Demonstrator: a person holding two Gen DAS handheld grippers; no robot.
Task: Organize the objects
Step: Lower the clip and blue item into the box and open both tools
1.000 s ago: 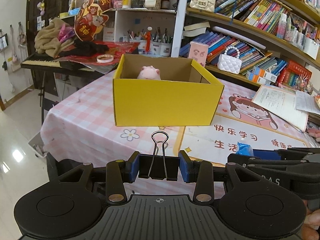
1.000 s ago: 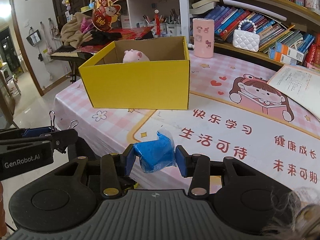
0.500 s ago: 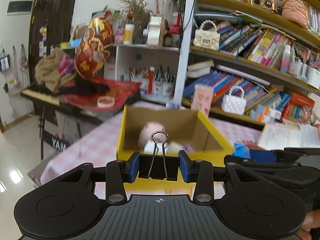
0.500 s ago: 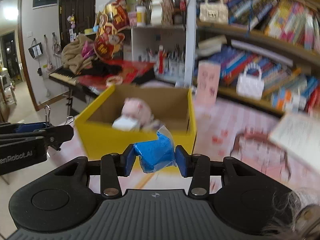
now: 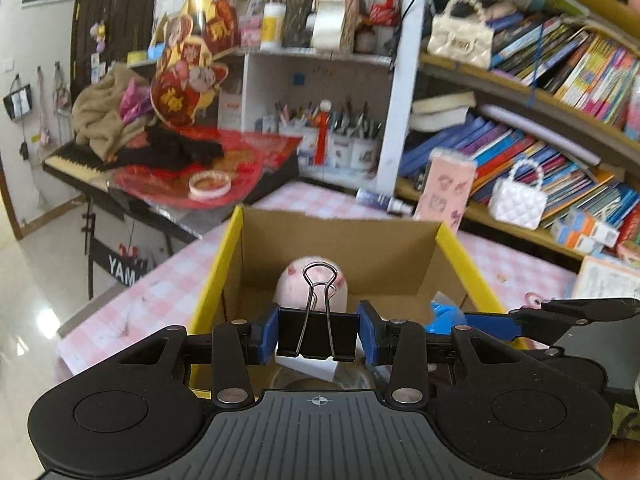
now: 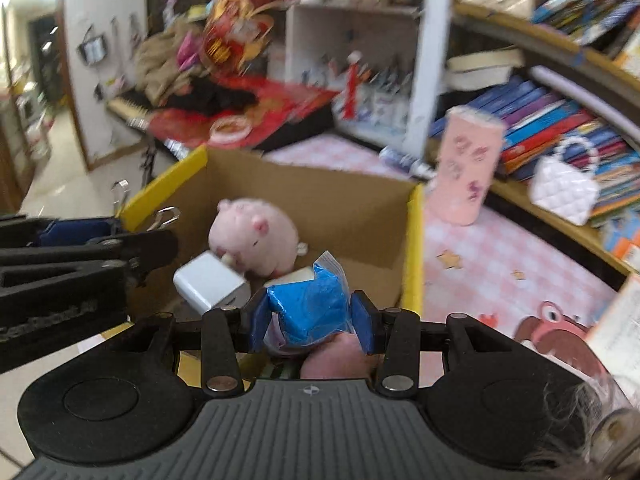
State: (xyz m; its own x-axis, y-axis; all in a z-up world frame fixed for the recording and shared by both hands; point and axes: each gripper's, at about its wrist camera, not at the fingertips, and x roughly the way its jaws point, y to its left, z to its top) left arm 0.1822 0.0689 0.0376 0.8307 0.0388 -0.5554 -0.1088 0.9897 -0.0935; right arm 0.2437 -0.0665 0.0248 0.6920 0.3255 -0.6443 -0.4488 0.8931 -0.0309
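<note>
A yellow cardboard box (image 5: 236, 240) (image 6: 412, 248) stands open on the pink checked table. Inside lie a pink pig plush (image 6: 252, 236) (image 5: 294, 280), a white cube charger (image 6: 208, 284) and other small items. My left gripper (image 5: 318, 336) is shut on a black binder clip (image 5: 318, 334), held over the box's near edge. My right gripper (image 6: 310, 320) is shut on a blue plastic packet (image 6: 308, 308), also over the box. The right gripper shows at the right of the left wrist view (image 5: 520, 324).
A pink patterned cup (image 6: 468, 172) (image 5: 444, 188) stands on the table behind the box. Bookshelves with a white handbag (image 5: 518, 200) run along the right. A keyboard with clothes and red decorations (image 5: 188, 152) stands at the left.
Both grippers have risen and moved forward, from in front of the box to over its open top. Both still hold their objects.
</note>
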